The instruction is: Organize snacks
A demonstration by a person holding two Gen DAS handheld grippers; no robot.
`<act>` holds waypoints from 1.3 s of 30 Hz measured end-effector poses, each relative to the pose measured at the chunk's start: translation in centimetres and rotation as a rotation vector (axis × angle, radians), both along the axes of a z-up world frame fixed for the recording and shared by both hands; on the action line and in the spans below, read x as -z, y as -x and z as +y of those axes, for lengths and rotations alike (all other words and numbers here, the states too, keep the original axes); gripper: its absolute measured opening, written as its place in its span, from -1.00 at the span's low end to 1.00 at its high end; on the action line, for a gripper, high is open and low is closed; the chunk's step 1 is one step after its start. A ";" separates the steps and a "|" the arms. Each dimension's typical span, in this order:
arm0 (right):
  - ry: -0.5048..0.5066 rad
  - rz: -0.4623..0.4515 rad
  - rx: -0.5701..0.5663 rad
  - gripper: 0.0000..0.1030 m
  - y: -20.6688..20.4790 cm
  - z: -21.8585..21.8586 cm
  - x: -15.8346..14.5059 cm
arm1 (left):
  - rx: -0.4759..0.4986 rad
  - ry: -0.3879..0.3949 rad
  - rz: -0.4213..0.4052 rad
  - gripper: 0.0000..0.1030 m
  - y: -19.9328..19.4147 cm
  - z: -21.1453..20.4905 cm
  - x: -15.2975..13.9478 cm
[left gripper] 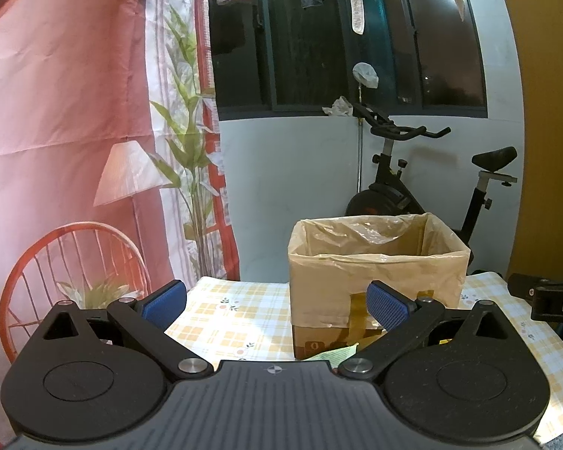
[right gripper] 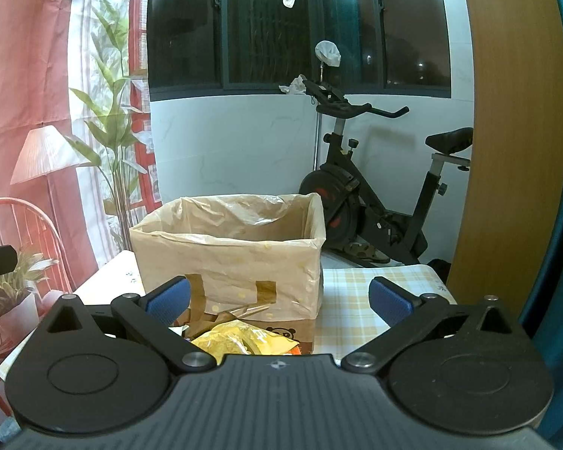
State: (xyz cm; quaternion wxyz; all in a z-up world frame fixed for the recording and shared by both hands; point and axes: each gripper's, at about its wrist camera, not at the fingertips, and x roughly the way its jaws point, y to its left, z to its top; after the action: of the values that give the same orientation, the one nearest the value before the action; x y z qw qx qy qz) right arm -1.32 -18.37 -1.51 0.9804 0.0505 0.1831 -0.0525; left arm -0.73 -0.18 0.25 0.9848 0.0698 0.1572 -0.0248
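Both tools hover spread wide and empty above the surface (left gripper: pixel 221 315), which wears a yellow checked cloth. The left tool (left gripper: pixel 277 302) faces the lined cardboard box (left gripper: pixel 375 258) from slightly to its left; the right tool (right gripper: pixel 279 300) faces the same box (right gripper: pixel 229 258) from slightly to its right. The snacks lie at the foot of the box, on its near side: a yellow snack packet (right gripper: pixel 240 341) shows just under the right tool's left finger, with a crumpled brown wrapper (right gripper: pixel 225 317) beside it, and the left view catches only the edge of a pale green packet (left gripper: pixel 337 354).

As I judge it, the step in hand is the first pick. The right tool sits nearest the yellow packet, so it should tip down until the packet lies between the pads, then pinch across a flat edge, not the puffed middle, which may slip. Lift clear of the box rim before dropping, since the loose plastic liner (right gripper: pixel 244 213) could snag a finger.
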 end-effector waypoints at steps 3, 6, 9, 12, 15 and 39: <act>-0.005 -0.002 0.002 1.00 0.1 0.0 0.2 | 0.007 0.001 -0.001 1.00 0.1 0.0 0.0; -0.006 -0.002 0.003 1.00 0.1 -0.1 0.2 | 0.011 0.002 -0.001 0.99 0.0 0.0 0.0; -0.006 -0.003 0.003 1.00 0.1 0.0 0.2 | 0.013 0.004 -0.001 0.99 0.0 0.0 0.0; -0.007 -0.003 0.002 1.00 0.1 -0.1 0.2 | 0.013 0.004 -0.001 0.99 0.0 0.0 0.0; -0.007 -0.001 0.003 1.00 0.1 -0.1 0.2 | 0.013 0.004 -0.001 0.99 0.0 -0.1 0.0; -0.007 0.003 0.001 1.00 0.1 0.0 0.5 | 0.017 0.018 0.015 0.99 0.0 0.1 0.4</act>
State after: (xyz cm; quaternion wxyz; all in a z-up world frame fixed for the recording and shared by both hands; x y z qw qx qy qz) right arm -1.39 -18.40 -2.01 0.9799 0.0541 0.1848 -0.0522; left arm -0.74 -0.07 -0.16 0.9839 0.0621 0.1636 -0.0352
